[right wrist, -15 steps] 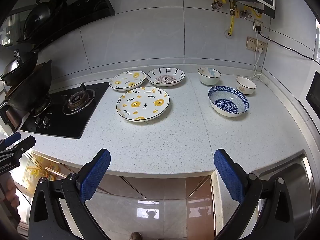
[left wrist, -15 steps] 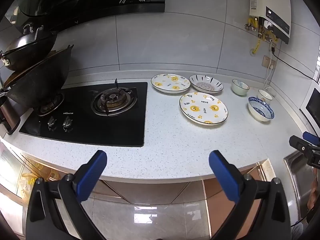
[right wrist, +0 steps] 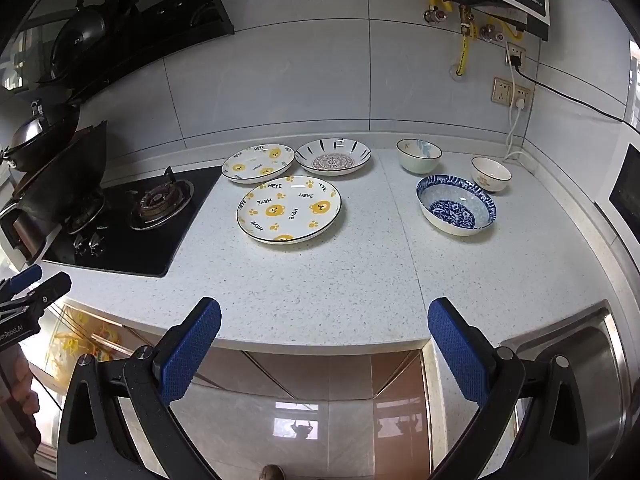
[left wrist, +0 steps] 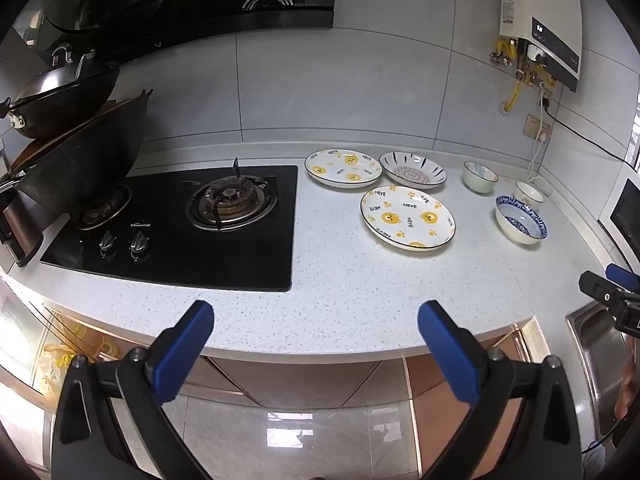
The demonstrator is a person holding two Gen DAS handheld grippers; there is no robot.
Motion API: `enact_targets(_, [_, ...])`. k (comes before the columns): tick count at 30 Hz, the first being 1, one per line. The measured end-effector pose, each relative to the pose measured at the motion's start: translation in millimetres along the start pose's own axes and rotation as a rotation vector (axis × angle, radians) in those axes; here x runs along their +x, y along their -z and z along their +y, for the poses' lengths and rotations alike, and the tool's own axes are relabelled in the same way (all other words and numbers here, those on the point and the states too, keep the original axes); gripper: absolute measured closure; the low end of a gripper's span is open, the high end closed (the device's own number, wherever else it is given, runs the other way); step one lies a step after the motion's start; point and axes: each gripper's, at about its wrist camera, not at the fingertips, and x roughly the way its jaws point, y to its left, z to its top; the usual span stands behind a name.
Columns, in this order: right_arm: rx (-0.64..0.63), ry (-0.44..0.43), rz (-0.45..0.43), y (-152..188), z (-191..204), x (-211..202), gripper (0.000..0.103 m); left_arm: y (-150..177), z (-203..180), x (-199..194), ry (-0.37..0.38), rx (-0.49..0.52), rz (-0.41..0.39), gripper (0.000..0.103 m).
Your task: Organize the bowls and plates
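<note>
While I look along my left gripper (left wrist: 316, 332), its blue pads stand spread as wide as they go with nothing between them, hanging off the front edge of the speckled countertop (left wrist: 344, 300). Beyond the gas hob (left wrist: 180, 224) lie the large bear-print plate (left wrist: 408, 216), a smaller bear-print plate (left wrist: 343, 168) behind it, and a striped shallow dish (left wrist: 412, 169) just beside that one. Further right are three bowls, the blue-patterned bowl (left wrist: 520, 220) nearest.

From my right gripper (right wrist: 325, 334), equally wide and empty, the same crockery sits well apart from me: the large plate in the middle, the blue bowl to its right, a pale green bowl (right wrist: 419, 155) and a small white bowl (right wrist: 490, 174) towards the wall.

I judge all of it glazed ceramic: stiff, slick, fairly heavy and breakable. Each plate probably wants a pinch across its raised rim, each bowl across its wall.
</note>
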Motion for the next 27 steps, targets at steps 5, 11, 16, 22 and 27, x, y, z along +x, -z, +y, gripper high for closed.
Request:
enact_targets(5, [-0.001, -0.001, 0.003, -1.7, -4.0, -1.5, 0.001, 3.5, 1.1, -4.2, 0.002, -0.002, -0.006, 0.000])
enact_targets(11, [-0.002, 0.000, 0.002, -3.9, 0.0, -0.1, 0.001, 4.2, 1.6, -5.3, 0.000, -0.002, -0.007, 0.000])
enact_targets(16, [-0.002, 0.000, -0.005, -1.1, 0.3, -3.2, 0.001, 4.8, 2.3, -7.4, 0.001, 0.000, -0.006, 0.000])
enact_targets(22, [-0.002, -0.003, -0.004, -0.1, 0.7, -2.9, 0.001, 6.6, 2.6, -9.1, 0.002, 0.001, -0.004, 0.000])
enact_targets(27, [-0.002, -0.003, -0.005, 0.0, 0.5, -3.1, 0.001, 6.4, 2.5, -9.2, 0.002, 0.002, -0.004, 0.000])
